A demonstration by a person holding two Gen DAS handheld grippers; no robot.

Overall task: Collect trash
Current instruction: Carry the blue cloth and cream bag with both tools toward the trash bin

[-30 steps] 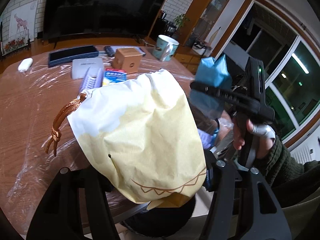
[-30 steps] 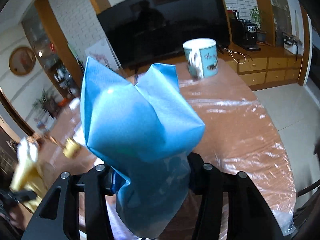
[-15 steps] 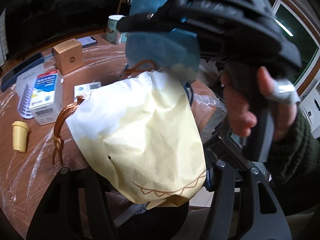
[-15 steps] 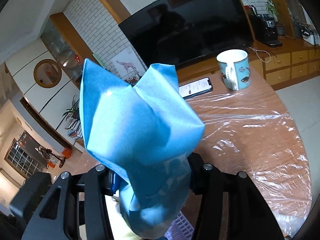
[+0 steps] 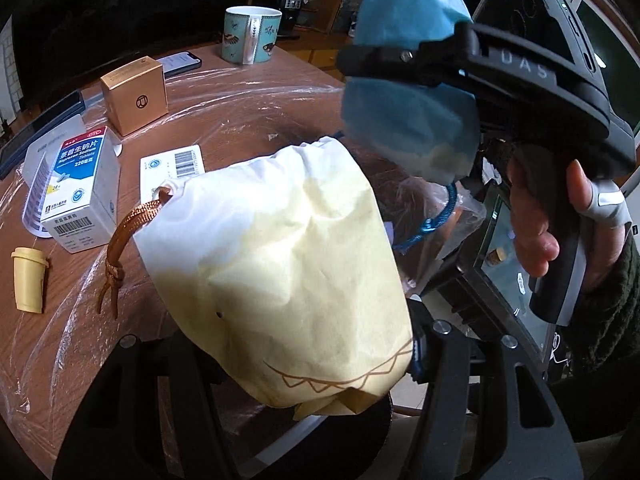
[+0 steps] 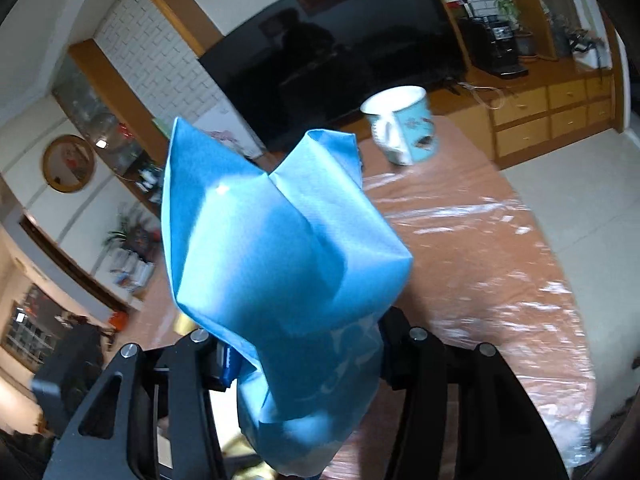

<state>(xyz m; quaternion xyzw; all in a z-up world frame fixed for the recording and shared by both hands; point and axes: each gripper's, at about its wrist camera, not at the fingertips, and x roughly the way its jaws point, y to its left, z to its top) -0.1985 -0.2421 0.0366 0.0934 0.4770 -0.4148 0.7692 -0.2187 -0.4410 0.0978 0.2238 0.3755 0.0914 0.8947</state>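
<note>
My left gripper [image 5: 304, 364] is shut on a pale yellow drawstring bag [image 5: 280, 272] with an orange cord [image 5: 128, 236], held above the table's near edge. My right gripper [image 6: 304, 364] is shut on a blue bag [image 6: 280, 264]; it also shows in the left wrist view [image 5: 408, 112], up and to the right of the yellow bag, with a blue cord [image 5: 436, 220] hanging below. On the table lie a small yellow cup [image 5: 28, 280] on its side, a white and blue medicine box [image 5: 84, 188] and a barcode card [image 5: 172, 172].
The round wooden table [image 5: 260, 104] is covered in clear plastic film. A gold box [image 5: 136, 96], a phone [image 5: 180, 63] and a teal mug [image 5: 250, 34] stand further back. The mug also shows in the right wrist view [image 6: 404, 124]. A television fills the far wall.
The right gripper with the blue bag has swung across from above the yellow bag to its upper right. The left view has turned a little, showing more of the table's left.
</note>
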